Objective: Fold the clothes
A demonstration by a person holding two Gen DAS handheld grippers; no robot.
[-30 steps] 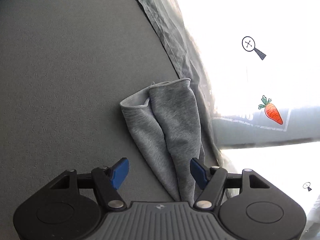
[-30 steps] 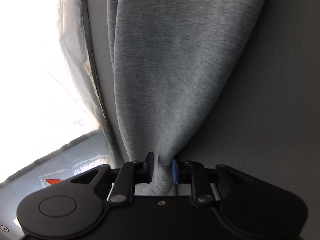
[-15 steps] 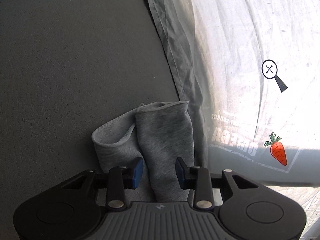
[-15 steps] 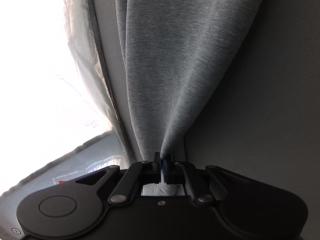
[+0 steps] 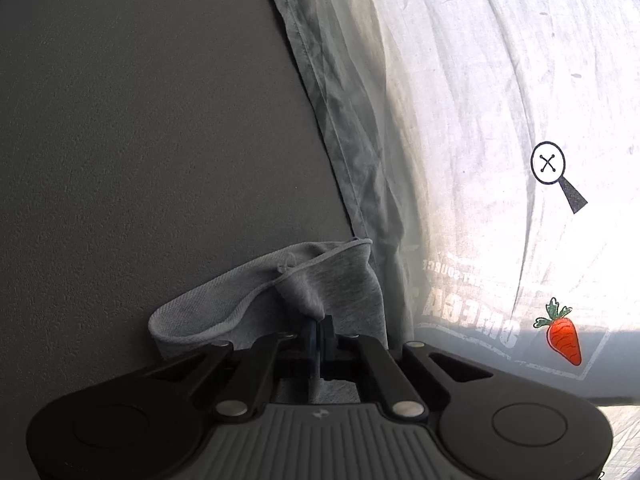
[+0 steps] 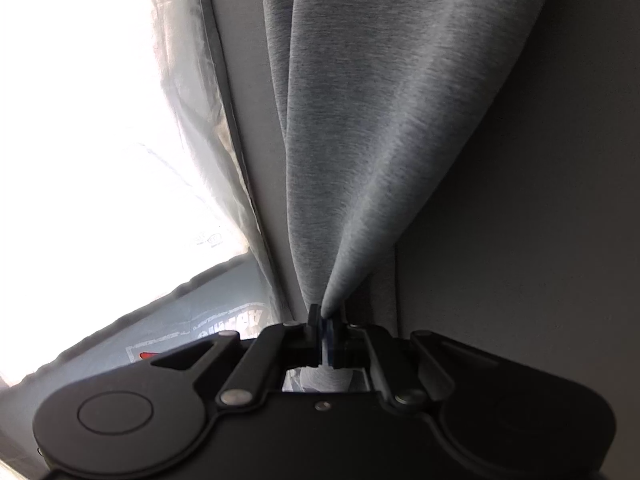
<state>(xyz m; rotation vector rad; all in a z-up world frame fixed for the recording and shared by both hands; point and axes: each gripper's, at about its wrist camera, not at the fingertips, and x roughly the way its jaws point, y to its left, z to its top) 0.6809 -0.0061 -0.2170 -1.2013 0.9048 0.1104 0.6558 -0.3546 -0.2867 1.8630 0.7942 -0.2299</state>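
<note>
Grey heathered knit, soft and bunched, is lying on a matte grey surface (image 5: 140,140): the garment (image 5: 320,280). The left gripper (image 5: 318,326), its jaws just closing, is pinching a hemmed end. The right gripper (image 6: 323,320) is clamping taut folds beside a thin printed white sheet (image 5: 480,100).

Hard sunlight blows out the white sheet (image 6: 100,120) in the right wrist view; grey surface (image 5: 140,140) dim, in shadow. Fisheye bends edges, corners vignetted black.
</note>
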